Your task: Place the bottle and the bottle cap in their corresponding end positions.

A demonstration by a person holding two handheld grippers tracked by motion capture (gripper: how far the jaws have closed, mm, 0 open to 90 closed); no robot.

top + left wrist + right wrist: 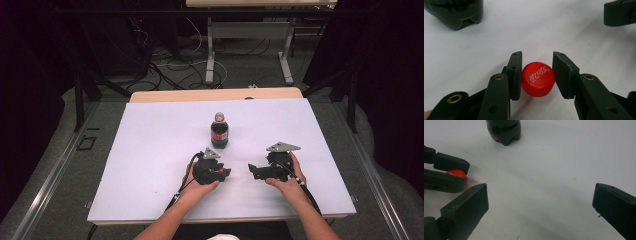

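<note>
A red bottle cap (538, 79) with white lettering sits between the jaws of my left gripper (537, 75), and both pads press on its sides just above the white sheet. From above, that gripper (227, 172) lies left of centre with the cap (220, 170) showing as a red spot. A dark cola bottle (219, 131) with a red label stands upright just behind it. My right gripper (252, 170) rests to the right, pointing left at the other one. Its jaws (540, 195) stand wide open with only bare sheet between them. The cap (456, 173) also appears there, at the left.
A white sheet (150, 150) covers the tabletop, with wooden edges at the back and front. The bottle's base (454, 12) is at the upper left of the left gripper view. Beyond the table are cables and the legs of another table (210, 55).
</note>
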